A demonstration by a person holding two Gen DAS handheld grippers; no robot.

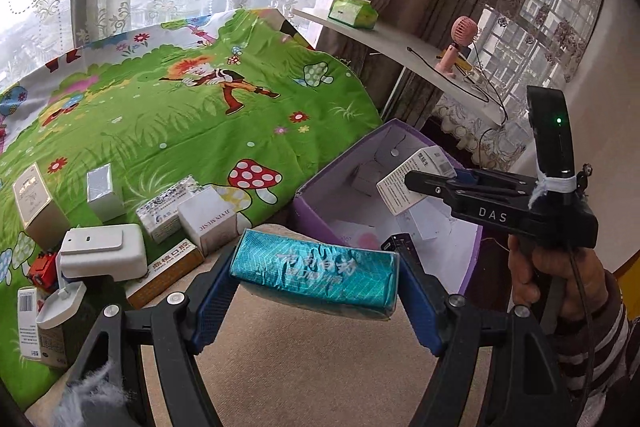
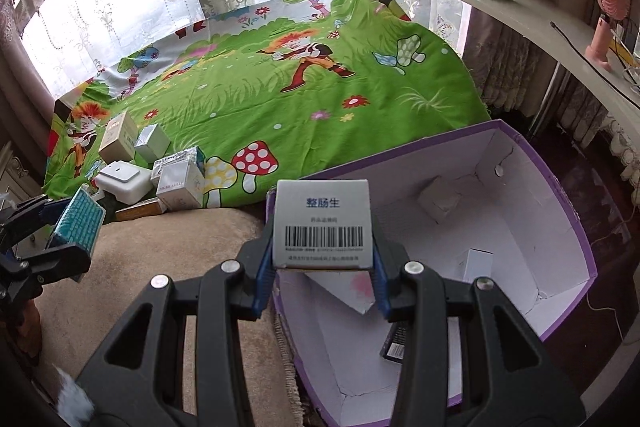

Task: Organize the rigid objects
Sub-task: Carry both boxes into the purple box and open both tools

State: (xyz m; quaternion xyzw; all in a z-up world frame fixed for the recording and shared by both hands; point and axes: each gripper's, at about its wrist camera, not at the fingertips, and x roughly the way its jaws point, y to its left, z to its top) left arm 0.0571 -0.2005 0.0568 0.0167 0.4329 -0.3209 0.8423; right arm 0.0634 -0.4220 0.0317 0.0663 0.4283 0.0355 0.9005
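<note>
Two boxes carried toward the purple bin

The right gripper (image 2: 323,269) pinches the white medicine box (image 2: 322,223) above the purple bin (image 2: 568,227), barcode face toward the camera, probably for dropping. The left gripper (image 1: 316,281) clamps the teal packet (image 1: 316,273) by its ends, long axis crosswise, just beside the bin.

We look out from two cameras, each just behind its fingers. The left one faces forward over the green blanket (image 1: 168,115), with the purple box (image 1: 320,183) off to the right of its fingers. The right one looks down into that box (image 2: 560,195), very near, just past its fingers. Both views share the blanket, the box, the window (image 2: 120,7) and the pink fan (image 1: 460,43).
</note>
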